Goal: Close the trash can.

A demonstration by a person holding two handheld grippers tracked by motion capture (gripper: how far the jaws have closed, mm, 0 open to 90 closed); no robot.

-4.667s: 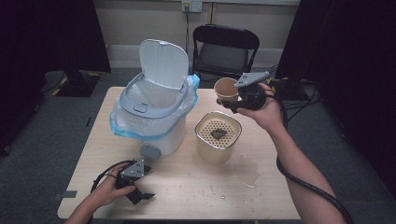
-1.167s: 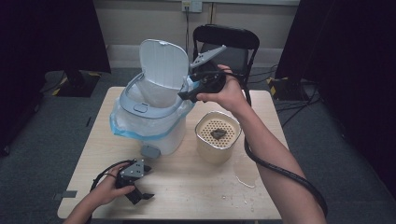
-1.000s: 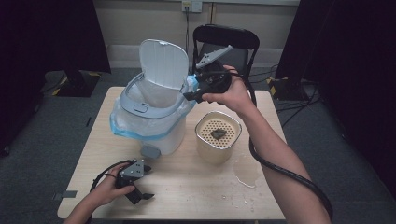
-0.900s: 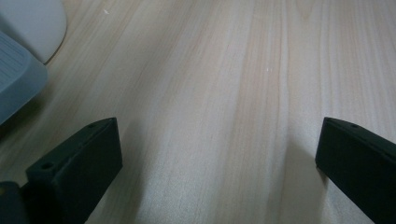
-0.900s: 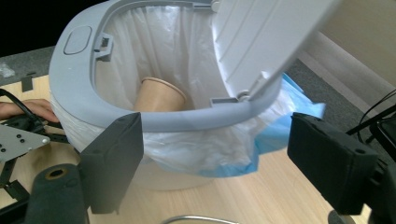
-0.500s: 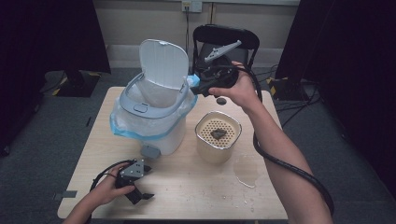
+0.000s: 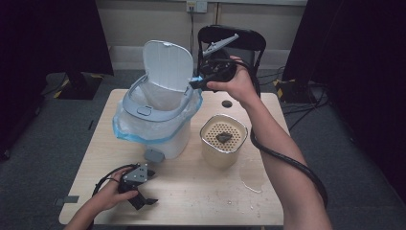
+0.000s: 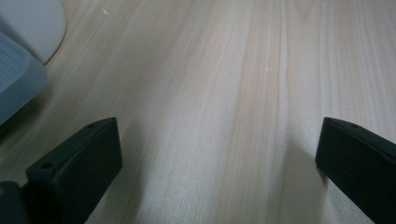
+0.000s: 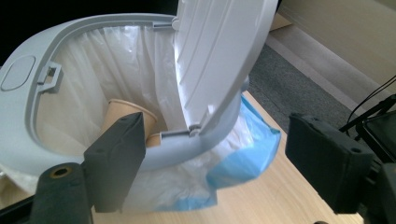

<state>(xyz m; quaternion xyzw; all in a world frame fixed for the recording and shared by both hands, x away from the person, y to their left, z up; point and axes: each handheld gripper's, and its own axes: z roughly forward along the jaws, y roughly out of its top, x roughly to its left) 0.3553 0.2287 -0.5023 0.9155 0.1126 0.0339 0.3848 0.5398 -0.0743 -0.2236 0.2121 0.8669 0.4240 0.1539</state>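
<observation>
Dark curtains and a black folding chair [image 7: 232, 40] stand behind a pale wooden tabletop [image 7: 191, 191] that carries a white pedal bin [image 7: 155, 115] with its lid [image 7: 167, 64] swung upright, and just to its right a cream canister [image 7: 222, 141] whose perforated top holds a small dark lump. The right claw [image 7: 198, 82] hangs in the air beside the bin's far rim, released, its jaws wide apart with nothing between them; in the right gripper view a paper cup [image 9: 128, 116] lies down inside the white liner, leaning against the bag wall, so the thing being thrown away looks to have landed already. The left claw [image 7: 143, 199] rests on the tabletop near the front edge, also released and gripping nothing, its jaws spread over bare wood in the left gripper view. The risks from here are mostly about clearance. The raised hand is close to the upright lid, and a careless withdrawal could knock it shut or shove the light bin sideways. The blue edge of the liner [image 9: 247, 154] bulges out right under the open jaws and could snag on one, dragging the bag off the rim. A wet patch [image 7: 251, 175] lies on the wood near the canister; the trailing cable or a forearm could smear it.
</observation>
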